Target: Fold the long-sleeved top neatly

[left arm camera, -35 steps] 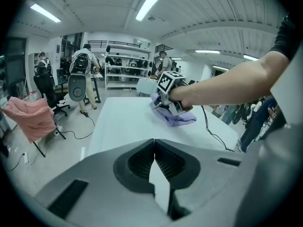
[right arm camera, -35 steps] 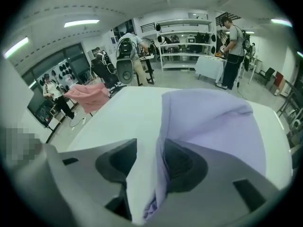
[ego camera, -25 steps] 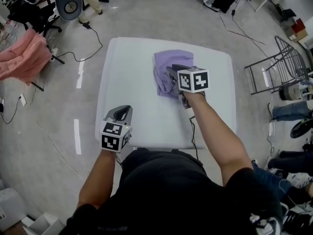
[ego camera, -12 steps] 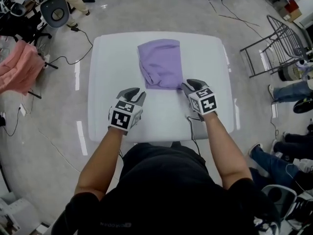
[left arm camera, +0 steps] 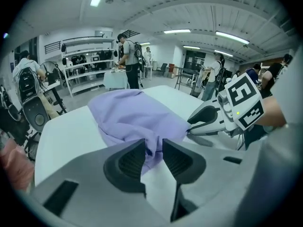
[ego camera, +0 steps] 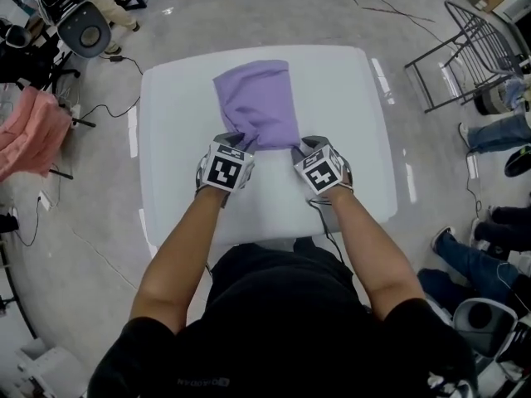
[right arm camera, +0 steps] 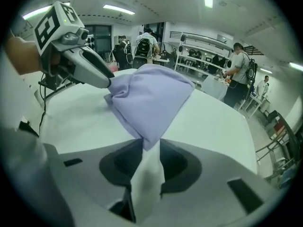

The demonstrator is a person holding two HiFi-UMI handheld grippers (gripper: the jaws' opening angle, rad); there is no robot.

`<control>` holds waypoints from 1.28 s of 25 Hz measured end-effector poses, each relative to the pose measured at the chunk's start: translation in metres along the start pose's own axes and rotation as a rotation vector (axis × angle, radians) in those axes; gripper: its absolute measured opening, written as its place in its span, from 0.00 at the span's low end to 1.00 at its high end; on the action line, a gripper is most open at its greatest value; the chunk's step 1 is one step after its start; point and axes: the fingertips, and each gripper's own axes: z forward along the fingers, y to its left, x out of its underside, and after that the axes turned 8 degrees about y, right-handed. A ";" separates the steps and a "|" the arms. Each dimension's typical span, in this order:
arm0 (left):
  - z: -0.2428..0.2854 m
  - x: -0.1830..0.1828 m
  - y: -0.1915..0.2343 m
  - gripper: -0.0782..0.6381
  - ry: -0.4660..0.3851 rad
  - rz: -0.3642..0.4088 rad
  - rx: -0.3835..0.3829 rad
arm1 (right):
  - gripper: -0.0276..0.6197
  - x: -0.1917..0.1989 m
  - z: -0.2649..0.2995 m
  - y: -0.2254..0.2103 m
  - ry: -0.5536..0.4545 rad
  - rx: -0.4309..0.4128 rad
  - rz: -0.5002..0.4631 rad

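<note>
A lilac long-sleeved top (ego camera: 255,106) lies folded into an oblong on the white table (ego camera: 357,131). My left gripper (ego camera: 236,142) is at its near left corner. Its jaws have just been opening, and the cloth's rumpled edge (left arm camera: 150,148) sits in the gap between them with the pads apart. My right gripper (ego camera: 300,146) is at the near right corner. Its jaws have just been opening a little, but the pointed corner of the top (right arm camera: 149,138) is still pinched between the pads. Each gripper shows in the other's view: the right gripper (left arm camera: 191,126), the left gripper (right arm camera: 107,82).
A pink cloth (ego camera: 31,131) lies on the floor at the left near a black chair (ego camera: 83,30) and cables. A metal rack (ego camera: 469,44) and seated people's legs (ego camera: 498,131) are on the right. Shelves and standing people fill the background.
Both grippers have come down to the top's near edge, the left one from the table's front left. The top, bunched under the right gripper a second ago, now lies flat.
</note>
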 end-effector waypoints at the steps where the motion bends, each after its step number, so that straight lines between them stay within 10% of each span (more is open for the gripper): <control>1: 0.003 0.003 0.001 0.27 0.013 0.000 -0.008 | 0.23 0.000 0.002 0.001 0.002 -0.007 0.003; 24: -0.034 0.046 0.025 0.15 -0.011 -0.113 -0.008 | 0.08 -0.010 -0.037 0.009 -0.158 0.015 0.013; 32: -0.003 0.094 0.009 0.15 0.116 -0.137 0.023 | 0.08 0.032 -0.020 0.029 -0.060 -0.032 0.009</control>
